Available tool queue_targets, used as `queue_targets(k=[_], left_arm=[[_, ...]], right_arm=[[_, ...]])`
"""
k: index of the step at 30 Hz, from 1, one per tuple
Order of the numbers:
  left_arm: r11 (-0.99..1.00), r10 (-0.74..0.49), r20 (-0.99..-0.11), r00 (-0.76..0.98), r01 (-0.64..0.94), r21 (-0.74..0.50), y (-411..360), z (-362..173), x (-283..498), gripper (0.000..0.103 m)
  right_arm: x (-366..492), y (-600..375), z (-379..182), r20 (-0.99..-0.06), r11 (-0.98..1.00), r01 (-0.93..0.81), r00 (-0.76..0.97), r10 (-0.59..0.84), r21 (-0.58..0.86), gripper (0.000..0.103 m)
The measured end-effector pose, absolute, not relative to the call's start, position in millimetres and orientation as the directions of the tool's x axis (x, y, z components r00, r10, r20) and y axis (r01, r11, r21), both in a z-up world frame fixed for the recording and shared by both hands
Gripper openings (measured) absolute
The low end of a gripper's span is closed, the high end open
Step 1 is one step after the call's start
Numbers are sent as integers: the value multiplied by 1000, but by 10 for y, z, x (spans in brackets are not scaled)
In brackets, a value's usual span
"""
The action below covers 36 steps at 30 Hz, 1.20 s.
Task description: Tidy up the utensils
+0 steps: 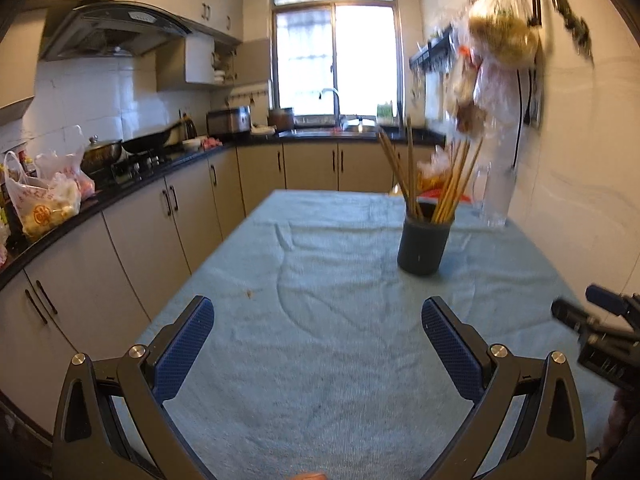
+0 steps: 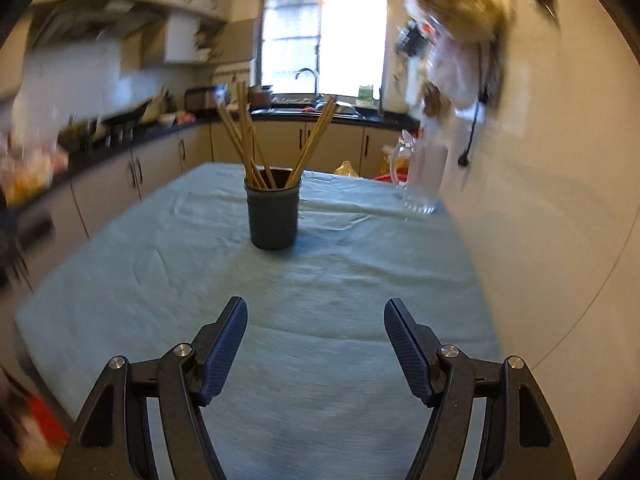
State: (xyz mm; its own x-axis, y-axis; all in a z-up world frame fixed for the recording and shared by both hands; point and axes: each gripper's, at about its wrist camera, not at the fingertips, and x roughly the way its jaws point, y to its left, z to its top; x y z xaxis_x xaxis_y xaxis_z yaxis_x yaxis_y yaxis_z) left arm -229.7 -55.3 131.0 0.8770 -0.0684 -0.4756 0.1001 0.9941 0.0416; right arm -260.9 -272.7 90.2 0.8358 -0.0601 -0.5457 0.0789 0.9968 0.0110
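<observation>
Kitchen table (image 1: pixel 320 360) w/ blue-green cloth, dark holder (image 2: pixel 273 216) of chopsticks (image 2: pixel 244 136); left tool (image 1: pixel 318 316) & right tool (image 2: pixel 316 316) spread wide, empty.

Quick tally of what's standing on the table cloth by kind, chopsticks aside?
Dark holder cup with chopsticks: 1
Clear glass pitcher: 1
Total: 2
Chopsticks overlap too much to count.

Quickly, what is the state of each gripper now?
Left gripper: jaws open, holding nothing.
Right gripper: jaws open, holding nothing.
</observation>
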Motion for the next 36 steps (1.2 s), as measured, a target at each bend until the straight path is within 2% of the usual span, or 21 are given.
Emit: queue_targets(k=[5, 17, 25, 36], left_arm=[[993, -74, -522, 850, 113, 44, -655, 1123, -2223, 103], [992, -42, -603, 796, 105, 70, -689, 894, -2051, 103], [992, -61, -622, 780, 119, 51, -677, 864, -2067, 103], [990, -78, -628, 774, 133, 41, -697, 867, -2127, 103]], right_arm=[[-2603, -2700, 770, -545, 984, 127, 838, -40, 121, 75], [-2568, -2671, 745, -539, 978, 174, 838, -87, 114, 75], [-2567, -2677, 684, -565, 971, 212, 817, -116, 107, 75], [-2619, -2633, 686, -556, 973, 212, 821, -129, 88, 76]])
